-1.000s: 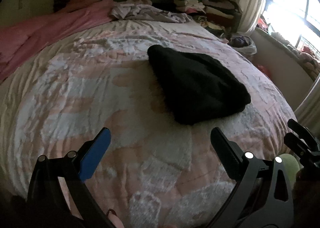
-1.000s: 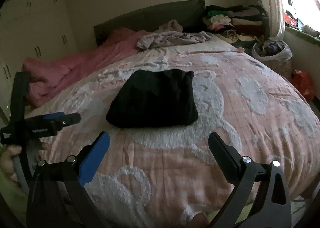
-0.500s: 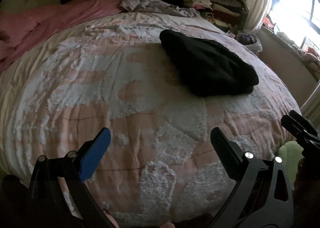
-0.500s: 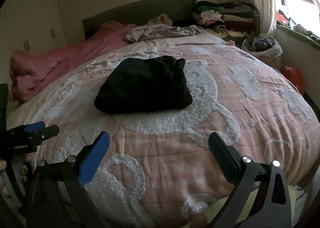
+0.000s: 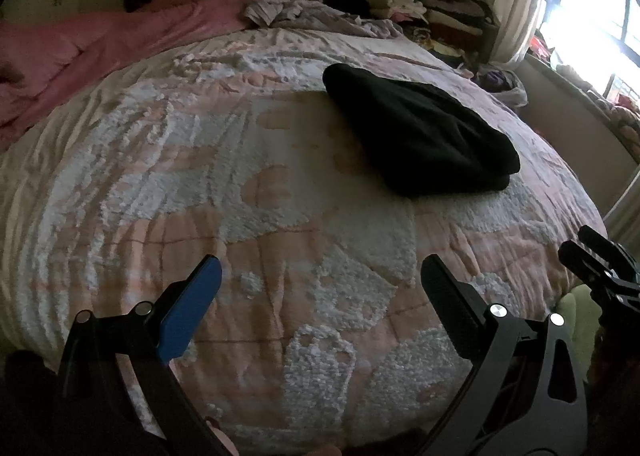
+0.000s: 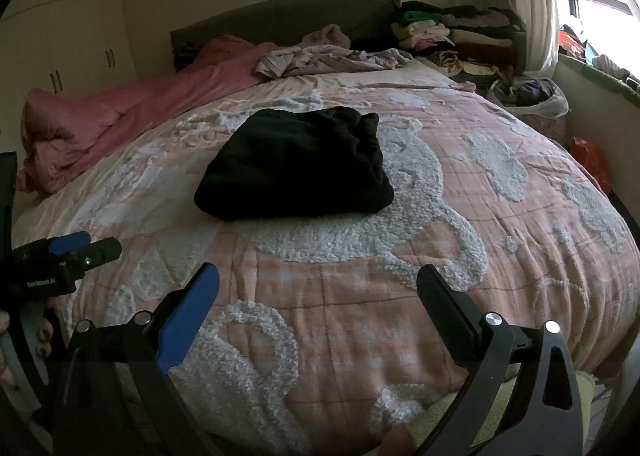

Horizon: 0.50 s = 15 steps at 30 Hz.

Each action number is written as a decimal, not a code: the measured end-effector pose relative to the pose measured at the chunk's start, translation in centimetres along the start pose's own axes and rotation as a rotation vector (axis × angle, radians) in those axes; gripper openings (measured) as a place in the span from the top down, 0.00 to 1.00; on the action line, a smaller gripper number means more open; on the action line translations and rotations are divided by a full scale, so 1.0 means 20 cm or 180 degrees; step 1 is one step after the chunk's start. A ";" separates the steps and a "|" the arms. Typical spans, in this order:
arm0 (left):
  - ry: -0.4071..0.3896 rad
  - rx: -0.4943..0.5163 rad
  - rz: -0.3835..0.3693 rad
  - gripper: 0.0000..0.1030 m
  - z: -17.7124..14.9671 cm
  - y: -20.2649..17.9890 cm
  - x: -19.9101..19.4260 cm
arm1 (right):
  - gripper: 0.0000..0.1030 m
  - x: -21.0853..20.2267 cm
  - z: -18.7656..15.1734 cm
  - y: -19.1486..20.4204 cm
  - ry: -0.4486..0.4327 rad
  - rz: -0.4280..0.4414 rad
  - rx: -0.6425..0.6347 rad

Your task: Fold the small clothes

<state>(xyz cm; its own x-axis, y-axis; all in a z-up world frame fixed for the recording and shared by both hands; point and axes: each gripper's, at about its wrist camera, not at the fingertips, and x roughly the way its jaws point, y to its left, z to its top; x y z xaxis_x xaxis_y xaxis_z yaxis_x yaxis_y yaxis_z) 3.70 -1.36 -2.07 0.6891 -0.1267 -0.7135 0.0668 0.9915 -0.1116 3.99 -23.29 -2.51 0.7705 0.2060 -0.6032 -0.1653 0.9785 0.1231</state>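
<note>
A folded black garment (image 5: 420, 135) lies on the pink and white bedspread (image 5: 240, 195); in the right wrist view it (image 6: 296, 163) sits mid-bed. My left gripper (image 5: 320, 276) is open and empty, held over the bed's near edge, well short of the garment. It also shows at the left of the right wrist view (image 6: 76, 252). My right gripper (image 6: 318, 282) is open and empty, also near the foot of the bed. Its fingers (image 5: 592, 256) show at the right edge of the left wrist view.
A pink duvet (image 6: 120, 115) is bunched along the bed's left side. Crumpled grey clothes (image 6: 332, 55) lie by the dark headboard (image 6: 288, 19). A stack of folded clothes (image 6: 456, 35) stands at the far right, a basket (image 6: 532, 95) and a window (image 6: 600, 3) beyond.
Both grippers have drawn back from the black garment toward the foot of the bed, then eased slightly forward. The garment has not moved. Both stay open.
</note>
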 end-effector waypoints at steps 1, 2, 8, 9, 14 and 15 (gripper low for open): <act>-0.0002 -0.0002 0.0002 0.09 0.00 0.00 0.00 | 0.04 0.00 0.00 0.00 0.0000 -0.0003 -0.0003; -0.0006 -0.0004 0.0005 0.09 0.00 0.00 0.00 | 0.04 0.00 0.00 0.00 0.0002 0.0004 -0.0002; -0.0005 -0.0001 0.0030 0.09 0.00 0.00 -0.01 | 0.04 0.00 0.00 0.01 0.0007 0.0001 -0.0002; -0.0002 0.0000 0.0032 0.09 0.01 0.00 -0.01 | 0.04 0.00 0.00 0.01 0.0003 0.0002 -0.0003; 0.0001 0.0004 0.0042 0.09 0.01 0.00 -0.01 | 0.04 0.00 0.00 0.01 0.0011 0.0007 -0.0003; -0.0001 0.0005 0.0043 0.09 0.01 0.00 -0.01 | 0.04 -0.01 0.00 0.01 0.0008 0.0006 -0.0007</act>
<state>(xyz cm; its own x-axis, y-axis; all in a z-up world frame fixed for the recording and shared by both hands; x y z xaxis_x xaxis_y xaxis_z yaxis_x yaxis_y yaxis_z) 3.65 -1.35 -1.80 0.6900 -0.1133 -0.7149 0.0585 0.9932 -0.1009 3.84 -23.11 -2.46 0.7687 0.2078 -0.6049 -0.1681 0.9781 0.1224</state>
